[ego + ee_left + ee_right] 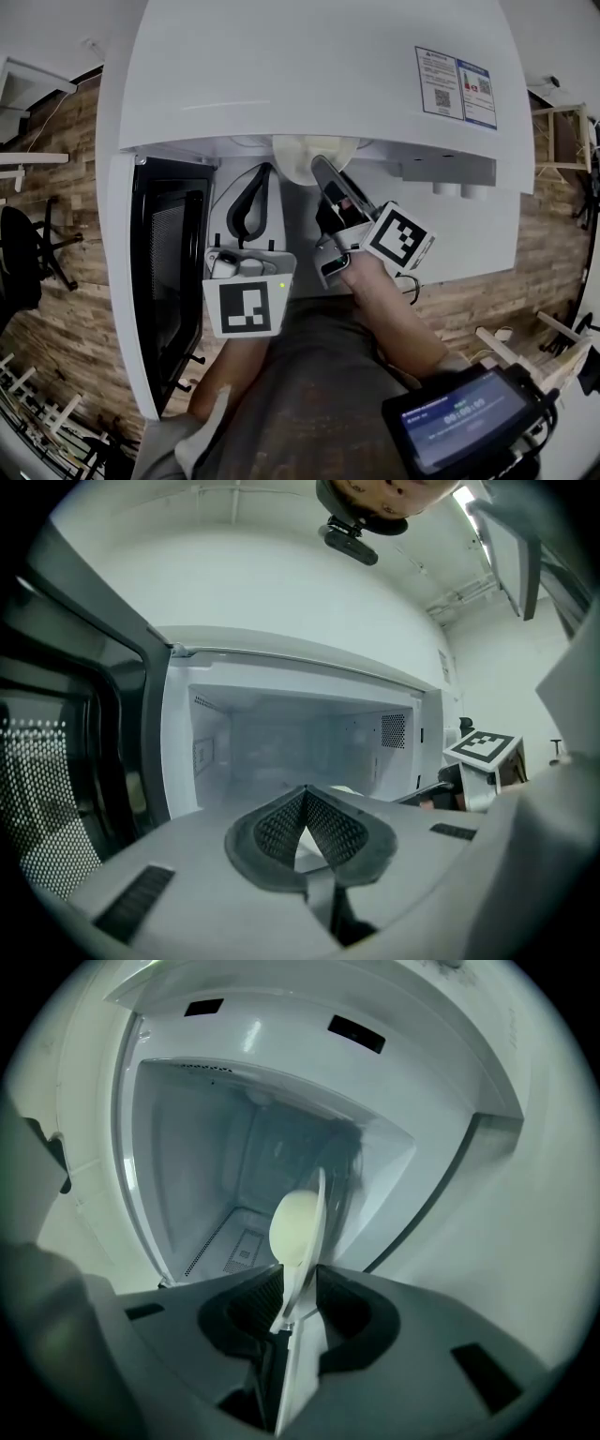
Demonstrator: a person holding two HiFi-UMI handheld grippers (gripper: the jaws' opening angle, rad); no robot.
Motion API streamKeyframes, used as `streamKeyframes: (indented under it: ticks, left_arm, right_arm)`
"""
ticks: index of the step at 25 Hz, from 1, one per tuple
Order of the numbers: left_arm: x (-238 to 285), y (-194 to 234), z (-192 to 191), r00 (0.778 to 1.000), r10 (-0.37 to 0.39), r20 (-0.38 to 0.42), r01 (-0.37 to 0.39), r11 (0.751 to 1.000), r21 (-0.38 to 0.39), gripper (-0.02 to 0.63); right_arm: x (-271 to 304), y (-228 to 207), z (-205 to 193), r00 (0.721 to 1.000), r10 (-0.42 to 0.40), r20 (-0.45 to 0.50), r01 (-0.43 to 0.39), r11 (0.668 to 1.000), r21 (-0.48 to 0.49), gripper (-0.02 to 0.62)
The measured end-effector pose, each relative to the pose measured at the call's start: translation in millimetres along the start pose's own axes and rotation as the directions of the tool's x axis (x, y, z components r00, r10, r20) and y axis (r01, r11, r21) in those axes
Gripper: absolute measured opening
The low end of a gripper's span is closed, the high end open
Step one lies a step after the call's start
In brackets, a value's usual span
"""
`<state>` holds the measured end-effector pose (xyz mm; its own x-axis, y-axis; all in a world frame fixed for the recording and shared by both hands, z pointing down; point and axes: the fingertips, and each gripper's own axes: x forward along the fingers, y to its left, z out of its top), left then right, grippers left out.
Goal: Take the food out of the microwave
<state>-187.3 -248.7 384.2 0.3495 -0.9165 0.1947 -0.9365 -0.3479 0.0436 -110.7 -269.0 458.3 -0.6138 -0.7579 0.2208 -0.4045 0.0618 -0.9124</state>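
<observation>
1. Right gripper (321, 171): the person's forearm (394, 319) carries it toward the cavity mouth. In the right gripper view, the right gripper (298, 1274) has both pads clamped on the rim of a thin white plate (319, 1206), which is seen edge-on.

2. Left gripper (263, 172): it is held just left of the right gripper and aimed into the opening. In the left gripper view, the left gripper (306, 790) has its jaw tips together with nothing between them.

3. Food (296, 1227): a pale, rounded, egg-shaped piece lying on the plate just beyond the right gripper's fingertips.

4. Plate (300, 161): in the head view it sits at the front edge of the cavity, partly under the front edge of the microwave (309, 75) top. No view shows whether it rests on the cavity floor or is lifted off it.

5. Door (169, 272): black, with a mesh window, swung fully open at the microwave's left edge.

6. Cavity (300, 733): white walls, with a vent grid on the right wall.

7. Labels (455, 86): two printed stickers near the right rear corner of the microwave top.

8. Table (469, 239): a white surface that carries the microwave; a wooden floor (56, 309) lies around it.
</observation>
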Motion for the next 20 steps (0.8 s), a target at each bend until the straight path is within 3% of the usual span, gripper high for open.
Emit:
streamKeyframes:
  ticks: [15, 20]
  left_arm:
    - [-8.9, 1.7, 8.4, 0.999, 0.037, -0.007, -0.037, 0.999, -0.001, 0.006]
    - [-15.8, -1.4, 14.3, 0.999, 0.048, -0.003, -0.048, 0.999, 0.001, 0.006]
  right_arm:
    - [-8.2, -8.2, -0.7, 0.999, -0.041, -0.026, 0.043, 0.996, 0.081, 0.043]
    - [-16.8, -10.1, -6.5, 0.997, -0.056, -0.046, 0.063, 0.984, 0.169, 0.044]
